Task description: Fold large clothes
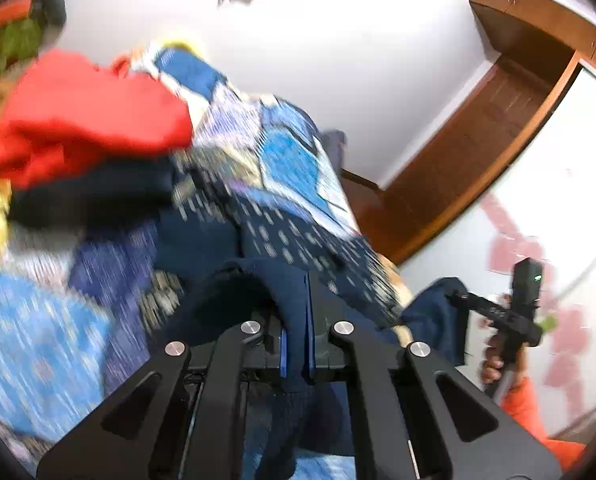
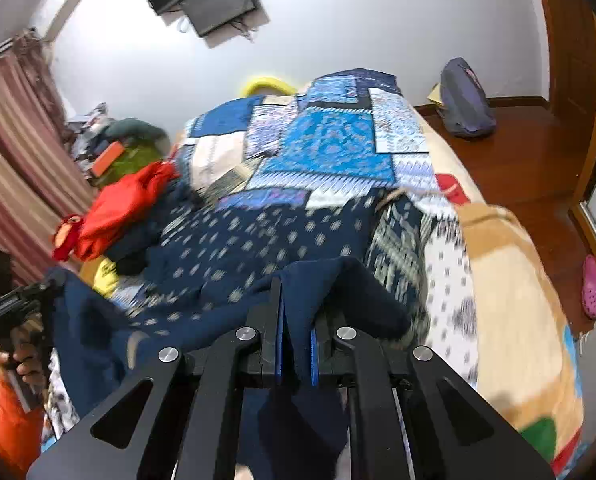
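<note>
While pinched by both grippers, navy garment [image 2: 234, 248] above patchwork bedspread [image 2: 329, 144].

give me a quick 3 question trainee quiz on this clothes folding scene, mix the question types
1. True or false: both hand-held grippers are shut on the same navy garment.
2. Multiple choice: what lies on the floor by the wall, beyond the bed? A) a suitcase B) a grey-purple backpack C) a chair
3. Fill in: the folded garment at the bed's left side is ____ in colour.

Key
1. True: the left hand-held gripper and right hand-held gripper each pinch the navy garment, which lies over the patchwork bedspread.
2. B: the backpack.
3. Red: the red garment.
</note>
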The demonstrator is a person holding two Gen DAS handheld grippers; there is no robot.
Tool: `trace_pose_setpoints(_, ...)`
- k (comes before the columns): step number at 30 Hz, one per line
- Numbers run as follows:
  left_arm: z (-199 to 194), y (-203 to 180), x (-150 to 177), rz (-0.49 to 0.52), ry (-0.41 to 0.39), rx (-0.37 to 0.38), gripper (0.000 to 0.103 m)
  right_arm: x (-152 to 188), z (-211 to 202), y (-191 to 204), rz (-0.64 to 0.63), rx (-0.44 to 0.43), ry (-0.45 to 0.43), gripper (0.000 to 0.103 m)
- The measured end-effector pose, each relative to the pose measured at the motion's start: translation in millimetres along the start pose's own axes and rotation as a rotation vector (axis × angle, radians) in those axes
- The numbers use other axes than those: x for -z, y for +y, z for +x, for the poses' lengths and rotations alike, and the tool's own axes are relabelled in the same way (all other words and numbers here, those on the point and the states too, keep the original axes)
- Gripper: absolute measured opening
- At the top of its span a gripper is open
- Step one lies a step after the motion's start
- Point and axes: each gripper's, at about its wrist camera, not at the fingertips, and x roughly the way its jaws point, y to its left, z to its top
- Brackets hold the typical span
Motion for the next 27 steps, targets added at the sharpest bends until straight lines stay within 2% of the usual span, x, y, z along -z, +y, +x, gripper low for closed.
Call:
trace_pose_setpoints(3,27.1,10.8,-24.7,-0.007,-0.019,-0.075,0.005,-26.4,31.4,-13.5,0.02,0.04,0.002,0.008)
trace_pose_setpoints(7,65.9,40.7,-39.2,-0.051,-0.029,-0.17,0.005,-36.9,66.3,-35.8,0.052,0.122,-0.017,0.008)
trace_pose_setpoints(9,92.9,61.6,-38.5,-0.069,0.012,-0.22,0.006,-35.0,85.2,-44.0,0.058,0.141,0.007,0.008)
trace_pose_setpoints(12,129.4,87.8,-25.4,-0.112,0.113,-0.256,0.007,-22.8,114.7,-55.8,0.069,0.152,0.063,0.008)
trace_pose_setpoints(15,149.6,103.7,-13.5,-0.11,0.161,-0.274,0.008,-13.0,121.6,-54.0,0.019,0.167,0.053,0.009)
trace_pose_setpoints(19,145.8,98.3,-8.5,-0.045,0.16,-0.286,0.013,-12.1,116.0,-40.0,-0.1,0.222,0.101,0.015)
trace_pose_setpoints(20,142.1,95.0,-8.4,-0.024,0.167,-0.302,0.019,-13.3,116.5,-38.3,-0.126,0.241,0.121,0.017)
trace_pose_setpoints(21,137.0,91.4,-8.2,-0.003,0.173,-0.327,0.028,-13.7,113.0,-34.2,-0.158,0.269,0.139,0.022)
trace_pose_setpoints(23,125.7,84.4,-7.1,0.033,0.167,-0.366,0.036,-11.0,101.8,-25.2,-0.22,0.343,0.144,0.032)
trace_pose_setpoints(25,114.0,78.4,-5.2,0.064,0.158,-0.383,0.038,-3.4,86.1,-15.5,-0.287,0.405,0.115,0.046)
trace_pose_setpoints(27,102.4,74.8,-0.5,0.088,0.157,-0.389,0.04,3.2,73.4,-8.8,-0.327,0.434,0.091,0.05)
